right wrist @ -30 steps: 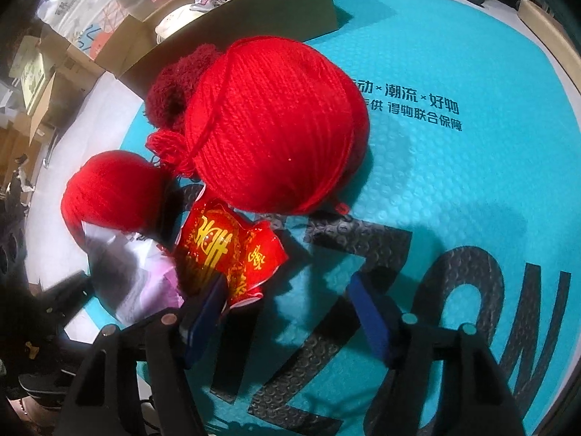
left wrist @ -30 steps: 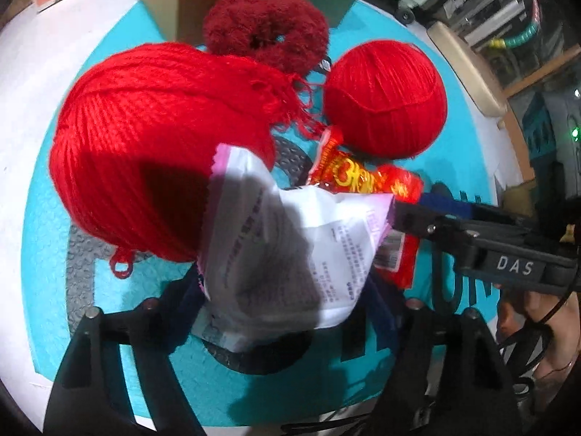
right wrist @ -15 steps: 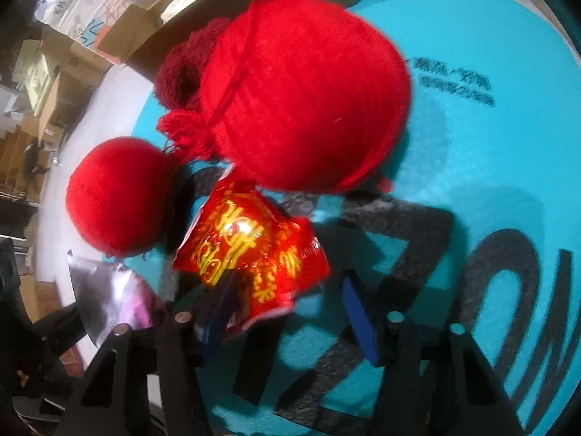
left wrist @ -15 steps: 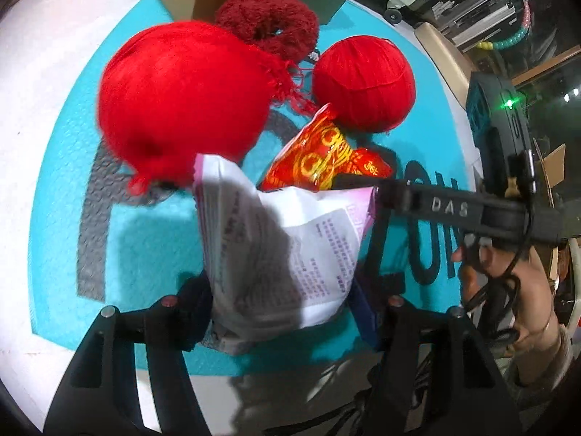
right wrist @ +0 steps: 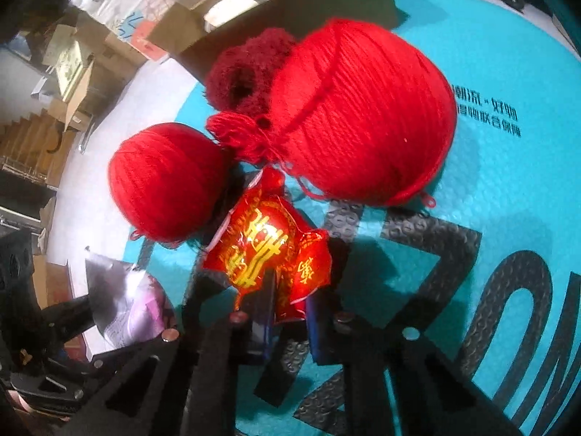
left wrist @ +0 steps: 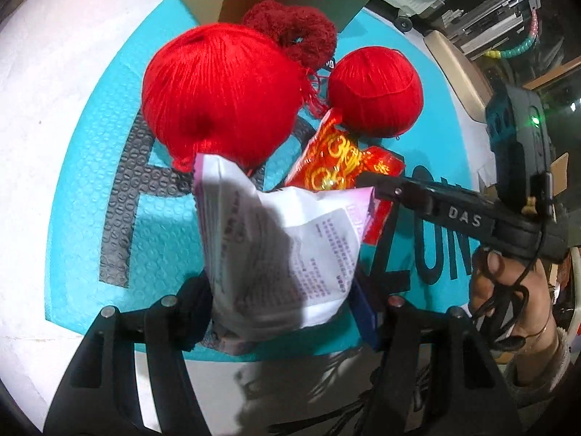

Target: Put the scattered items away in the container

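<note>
My left gripper (left wrist: 279, 305) is shut on a white and pink printed packet (left wrist: 290, 254), held above the teal mat (left wrist: 83, 218). The jaws of my right gripper (right wrist: 290, 312) are closing, and their pads pinch the lower edge of a red and gold foil packet (right wrist: 268, 250) lying on the mat. Behind it sit a large red yarn ball (right wrist: 363, 109), a small red yarn ball (right wrist: 167, 181) and a dark red fuzzy skein (right wrist: 247, 72). The open cardboard box (right wrist: 290, 11) stands just beyond the skein. The white packet (right wrist: 127, 301) also shows at the right wrist view's lower left.
A person's hand (left wrist: 508, 301) grips the right tool's handle at the right of the left wrist view. White floor (left wrist: 47, 109) surrounds the mat. More cardboard boxes (right wrist: 72, 72) and shelving stand at the far left of the right wrist view.
The left gripper has lifted and drawn back with the white packet, away from the large yarn ball. The right gripper's fingers have closed in from wide apart onto the red foil packet.
</note>
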A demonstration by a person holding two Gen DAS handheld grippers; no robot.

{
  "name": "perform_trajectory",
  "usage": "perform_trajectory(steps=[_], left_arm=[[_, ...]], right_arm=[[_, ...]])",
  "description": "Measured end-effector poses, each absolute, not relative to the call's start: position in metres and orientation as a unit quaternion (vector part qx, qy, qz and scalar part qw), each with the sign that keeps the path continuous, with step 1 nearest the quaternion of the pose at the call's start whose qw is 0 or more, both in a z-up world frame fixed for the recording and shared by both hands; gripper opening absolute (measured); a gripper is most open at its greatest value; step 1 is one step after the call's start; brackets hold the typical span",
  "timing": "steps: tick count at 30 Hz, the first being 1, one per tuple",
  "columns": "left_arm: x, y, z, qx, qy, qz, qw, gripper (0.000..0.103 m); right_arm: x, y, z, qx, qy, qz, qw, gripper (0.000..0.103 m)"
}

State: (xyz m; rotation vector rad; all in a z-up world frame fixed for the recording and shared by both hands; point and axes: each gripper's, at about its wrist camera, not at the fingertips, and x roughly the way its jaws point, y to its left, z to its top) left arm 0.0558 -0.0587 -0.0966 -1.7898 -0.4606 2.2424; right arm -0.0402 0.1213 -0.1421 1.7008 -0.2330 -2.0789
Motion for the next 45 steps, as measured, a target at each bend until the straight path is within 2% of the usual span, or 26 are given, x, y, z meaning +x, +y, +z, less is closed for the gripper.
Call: perform_trajectory(steps=[7,14,18,26,29,31,32,35,45], left_arm=[[0.054,-0.056,-0.092,-0.609,-0.14,0.773,0.108,0.063],[0.047,-0.058,-0.097,-0.614,-0.135,0.771,0.096,0.056],[0.043,-0.06,-0.106,-0.628,-0.167,0.751,0.118,0.057],[0.034,-0.044,-0.124,-0.646,-0.16,0.738,0.11,0.078],[0.031,-0.037,-0.135,-0.655,-0.15,0.734,0.104,0.079],[0.031,-0.033,-0.141,-0.656,-0.143,0.734,0.1,0.076],[0.031,-0.03,-0.138,-0.649,-0.132,0.743,0.101,0.064],[0.034,-0.019,-0.134,-0.642,-0.103,0.753,0.106,0.052],[0.038,-0.019,-0.111,-0.638,-0.085,0.758,0.104,0.049]], right_arm=[[-0.025,0.13,-0.127,0.603,-0.085,-0.761,0.225,0.007],[-0.01,0.138,-0.122,0.601,-0.075,-0.764,0.222,0.006],[-0.008,0.138,-0.122,0.6,-0.074,-0.767,0.214,0.006],[-0.007,0.145,-0.128,0.607,-0.068,-0.764,0.206,0.006],[-0.007,0.146,-0.13,0.61,-0.065,-0.763,0.203,0.007],[-0.008,0.147,-0.131,0.612,-0.067,-0.762,0.203,0.007],[-0.008,0.148,-0.131,0.613,-0.068,-0.761,0.202,0.007],[-0.009,0.15,-0.133,0.614,-0.071,-0.759,0.202,0.007],[-0.005,0.153,-0.122,0.602,-0.08,-0.766,0.21,0.006]])
